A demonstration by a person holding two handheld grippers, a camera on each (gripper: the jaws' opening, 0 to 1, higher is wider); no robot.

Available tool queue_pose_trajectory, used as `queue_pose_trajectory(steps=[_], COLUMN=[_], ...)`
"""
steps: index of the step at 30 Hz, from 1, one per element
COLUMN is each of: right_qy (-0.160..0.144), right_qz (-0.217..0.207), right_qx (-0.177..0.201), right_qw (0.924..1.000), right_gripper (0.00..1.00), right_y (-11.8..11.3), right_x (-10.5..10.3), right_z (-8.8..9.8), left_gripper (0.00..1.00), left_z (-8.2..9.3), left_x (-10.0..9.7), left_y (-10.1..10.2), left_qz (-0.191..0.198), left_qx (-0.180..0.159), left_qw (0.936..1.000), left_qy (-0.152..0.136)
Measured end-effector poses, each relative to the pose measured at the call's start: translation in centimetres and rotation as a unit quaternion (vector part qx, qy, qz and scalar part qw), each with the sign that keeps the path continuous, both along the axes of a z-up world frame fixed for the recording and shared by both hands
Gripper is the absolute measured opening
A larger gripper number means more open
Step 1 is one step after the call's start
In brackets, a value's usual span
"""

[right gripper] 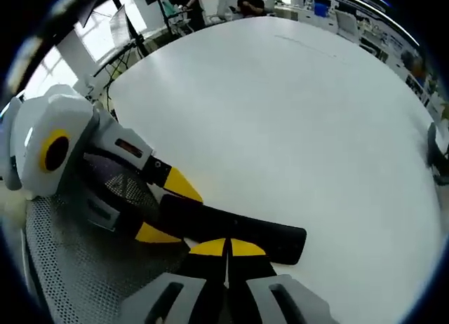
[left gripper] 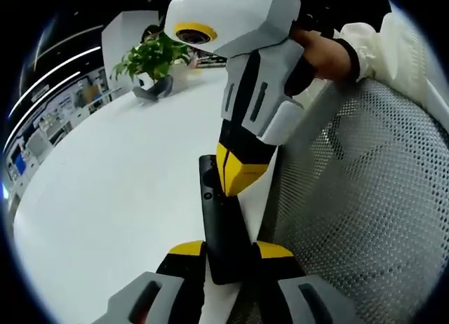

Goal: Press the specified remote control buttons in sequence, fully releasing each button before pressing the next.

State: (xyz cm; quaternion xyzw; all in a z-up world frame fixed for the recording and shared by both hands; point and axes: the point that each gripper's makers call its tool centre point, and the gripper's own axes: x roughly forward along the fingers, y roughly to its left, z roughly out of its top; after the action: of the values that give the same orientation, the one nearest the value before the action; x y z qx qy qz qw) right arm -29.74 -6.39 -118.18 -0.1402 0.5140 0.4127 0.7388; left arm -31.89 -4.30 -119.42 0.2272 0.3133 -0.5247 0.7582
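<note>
A black remote control (left gripper: pixel 216 219) lies lengthwise out over the white table (left gripper: pixel 126 191), and my left gripper (left gripper: pixel 228 251) is shut on its near end, yellow tips on either side. My right gripper (left gripper: pixel 238 175) comes down from above, its jaws shut together, the yellow tip resting on the remote's upper face. In the right gripper view the same remote (right gripper: pixel 245 233) lies crosswise just beyond my shut right gripper (right gripper: pixel 226 248), with the left gripper (right gripper: pixel 165 208) clamping its left end. The buttons under the tip are hidden.
A grey perforated mesh surface (left gripper: pixel 358 198) borders the table beside the remote and shows again at the lower left (right gripper: pixel 63 268). A potted green plant (left gripper: pixel 151 57) stands at the table's far end. A hand in a white sleeve (left gripper: pixel 330 54) holds the right gripper.
</note>
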Motion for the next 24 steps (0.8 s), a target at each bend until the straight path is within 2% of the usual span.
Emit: queue_pose_trajectory(steps=[3, 6, 9, 12, 16, 20, 24], right_qy=[-0.005, 0.021, 0.025, 0.042, 0.042, 0.031, 0.043], right_qz=[0.002, 0.003, 0.004, -0.003, 0.000, 0.001, -0.009], right_qx=[0.020, 0.028, 0.022, 0.029, 0.019, 0.027, 0.033], right_qw=[0.9998, 0.9994, 0.9994, 0.9987, 0.9989, 0.9992, 0.9985], right_gripper=[0.00, 0.00, 0.00, 0.00, 0.00, 0.00, 0.00], right_y=[0.5, 0.8, 0.7, 0.6, 0.4, 0.5, 0.4], right_x=[0.3, -0.4, -0.6, -0.8, -0.9, -0.6, -0.6], right_z=[0.4, 0.2, 0.0, 0.1, -0.3, -0.4, -0.3], left_gripper=[0.25, 0.25, 0.25, 0.25, 0.25, 0.26, 0.26], left_z=[0.0, -0.1, -0.1, -0.1, -0.2, -0.1, -0.1], left_x=[-0.2, -0.3, -0.3, -0.3, -0.2, -0.2, -0.2], left_y=[-0.2, -0.4, -0.4, -0.3, -0.3, -0.3, -0.3], left_qz=[-0.010, -0.022, -0.022, -0.021, -0.020, -0.016, -0.014], left_qx=[0.002, 0.009, 0.011, 0.010, 0.010, 0.008, 0.007], left_qw=[0.9999, 0.9996, 0.9995, 0.9996, 0.9996, 0.9998, 0.9998], left_qy=[-0.004, -0.015, -0.017, -0.016, -0.015, -0.012, -0.011])
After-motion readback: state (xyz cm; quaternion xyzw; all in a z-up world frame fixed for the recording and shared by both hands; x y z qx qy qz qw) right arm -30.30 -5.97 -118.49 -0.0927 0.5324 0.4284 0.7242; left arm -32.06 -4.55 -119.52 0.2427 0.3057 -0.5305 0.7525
